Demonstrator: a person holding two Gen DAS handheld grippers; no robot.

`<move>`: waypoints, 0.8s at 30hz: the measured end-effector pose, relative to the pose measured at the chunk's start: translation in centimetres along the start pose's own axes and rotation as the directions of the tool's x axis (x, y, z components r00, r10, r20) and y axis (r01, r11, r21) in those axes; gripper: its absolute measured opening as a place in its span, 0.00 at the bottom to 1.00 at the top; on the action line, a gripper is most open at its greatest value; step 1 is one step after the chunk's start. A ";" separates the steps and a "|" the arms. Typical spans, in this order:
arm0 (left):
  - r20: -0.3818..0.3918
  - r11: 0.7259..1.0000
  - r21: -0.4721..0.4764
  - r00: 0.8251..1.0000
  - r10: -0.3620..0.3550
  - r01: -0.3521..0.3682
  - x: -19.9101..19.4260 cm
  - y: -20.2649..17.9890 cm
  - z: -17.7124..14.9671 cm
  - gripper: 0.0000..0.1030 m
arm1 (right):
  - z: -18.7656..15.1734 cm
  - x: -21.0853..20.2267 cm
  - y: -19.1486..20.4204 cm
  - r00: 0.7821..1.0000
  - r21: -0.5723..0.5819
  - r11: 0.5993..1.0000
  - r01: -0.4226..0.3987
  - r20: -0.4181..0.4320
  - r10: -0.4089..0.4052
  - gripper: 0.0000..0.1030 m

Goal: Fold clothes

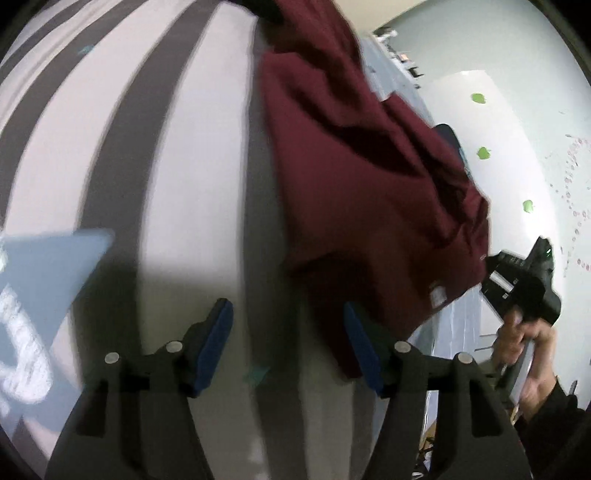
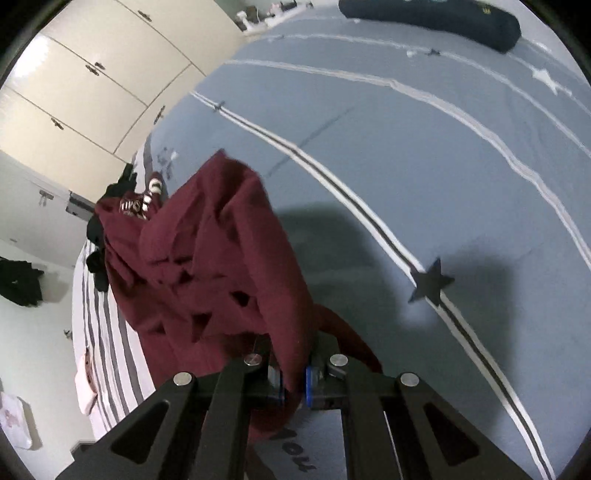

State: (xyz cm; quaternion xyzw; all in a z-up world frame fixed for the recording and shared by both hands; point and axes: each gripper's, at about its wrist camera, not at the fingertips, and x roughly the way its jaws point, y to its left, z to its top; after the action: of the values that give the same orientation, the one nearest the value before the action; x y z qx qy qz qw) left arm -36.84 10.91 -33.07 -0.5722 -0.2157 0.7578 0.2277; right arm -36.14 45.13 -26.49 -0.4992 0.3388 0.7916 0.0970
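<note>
Nearest in the left wrist view, the left gripper [image 1: 288, 345] is spread wide with nothing between its blue pads [image 1: 218, 343]; it hangs over the striped bedsheet [image 1: 207, 155], white with grey bands. The lower hem of the maroon garment [image 1: 369, 192] drops just in front of the right-hand pad, but whether the two touch cannot be told through the blur. A pale blue patch of the cover, with white lettering, lies at the near left.

In the right wrist view, the right gripper [image 2: 291, 380] is clenched on a fold of the maroon garment [image 2: 207, 266], the cloth pinched between its blue-rimmed pads. From that pinch the garment rises bunched and creased, lifted clear of the bed, and reaches leftward and farther away, with white printed lettering showing at its far end.

The same grip shows from the left wrist view at the right: the right gripper [image 1: 517, 284], held in a person's hand [image 1: 524, 343] with a dark sleeve, grips the garment's edge beside a small white label.

Beyond the garment stretches the grey-blue bed cover [image 2: 424, 155], crossed by white and dark stripes and marked with a dark star [image 2: 430, 282]. Some dark clothing [image 2: 98, 236] lies on the striped sheet beside the garment's far end. At the far end of the bed rests a dark navy bundle [image 2: 432, 18]. Cream wardrobe doors [image 2: 96, 70] stand at the far left.
</note>
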 end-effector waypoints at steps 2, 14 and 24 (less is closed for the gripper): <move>0.054 0.994 0.093 0.997 0.059 -0.064 0.0 -1.2 0.8 0.68 | -0.1 0.3 -0.4 1.000 0.016 1.000 -0.013 -0.014 0.013 0.06; -0.049 0.967 0.256 0.999 0.001 0.011 2.4 -2.9 2.7 0.16 | -0.4 1.8 -1.4 0.996 0.038 0.997 -0.063 -0.053 0.065 0.06; 0.126 0.995 0.094 0.990 -0.057 0.045 -7.3 -0.5 3.2 0.08 | -1.8 -0.9 2.5 0.991 -0.017 0.992 -0.127 -0.044 0.126 0.06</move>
State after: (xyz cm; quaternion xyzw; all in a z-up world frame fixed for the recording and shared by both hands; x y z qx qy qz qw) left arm -38.11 6.78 -26.36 -0.5056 -0.2096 0.7961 0.2584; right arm -35.60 42.28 -25.10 -0.4947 0.3637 0.7885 0.0345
